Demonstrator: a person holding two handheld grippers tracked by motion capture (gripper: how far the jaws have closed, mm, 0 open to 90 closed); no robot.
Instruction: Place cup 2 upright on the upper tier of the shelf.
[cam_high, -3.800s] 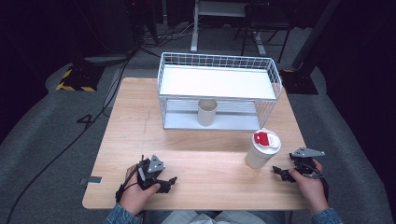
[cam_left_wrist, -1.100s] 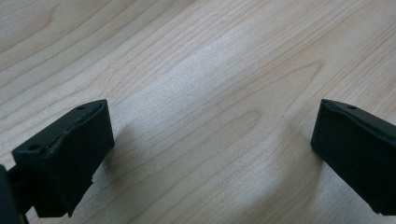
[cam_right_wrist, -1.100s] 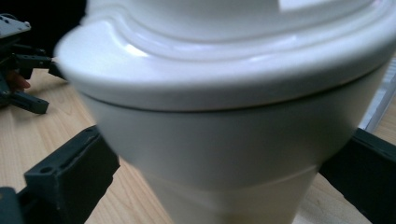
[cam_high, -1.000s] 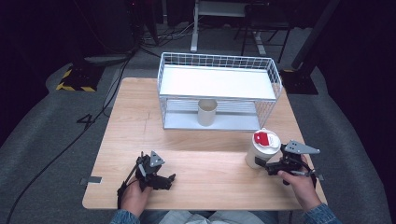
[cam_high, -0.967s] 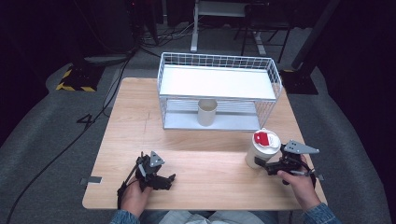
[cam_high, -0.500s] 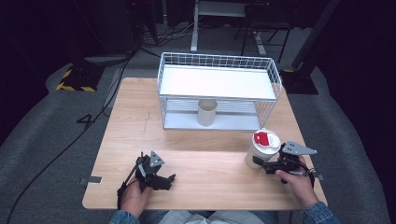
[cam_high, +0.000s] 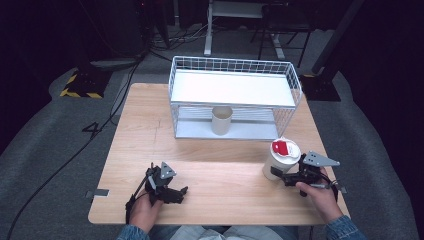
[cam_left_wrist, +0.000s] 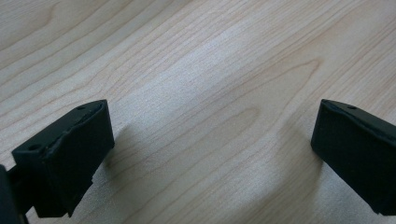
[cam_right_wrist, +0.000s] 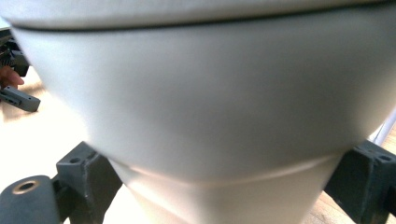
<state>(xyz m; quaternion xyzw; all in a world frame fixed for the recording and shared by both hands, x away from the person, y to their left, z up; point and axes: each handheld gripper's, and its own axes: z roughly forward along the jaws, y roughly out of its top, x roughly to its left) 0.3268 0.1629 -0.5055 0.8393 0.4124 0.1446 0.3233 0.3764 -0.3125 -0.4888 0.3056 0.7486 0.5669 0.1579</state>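
A white cup with a red-marked lid (cam_high: 282, 154) stands on the wooden table (cam_high: 220, 170) at the front right. My right gripper (cam_high: 279, 175) reaches it from the right and stands open, one jaw on each side of the cup's lower part. In the right gripper view the cup's wall (cam_right_wrist: 210, 107) rises close up between the right gripper's (cam_right_wrist: 219, 186) jaws. Near the front left edge my left gripper (cam_high: 176, 194) rests low over the table. It is open, with bare wood between the left gripper's (cam_left_wrist: 212, 154) jaws.
A white wire rack (cam_high: 235, 67) with a flat top shelf stands at the back of the table. A tan cup (cam_high: 221, 120) sits upright on its lower shelf. Cables and stands lie on the dark floor beyond.
Since 3.8 s ago my right gripper has moved left to the white cup and now straddles it. Over the last second it has barely shifted. The left gripper has stayed put.
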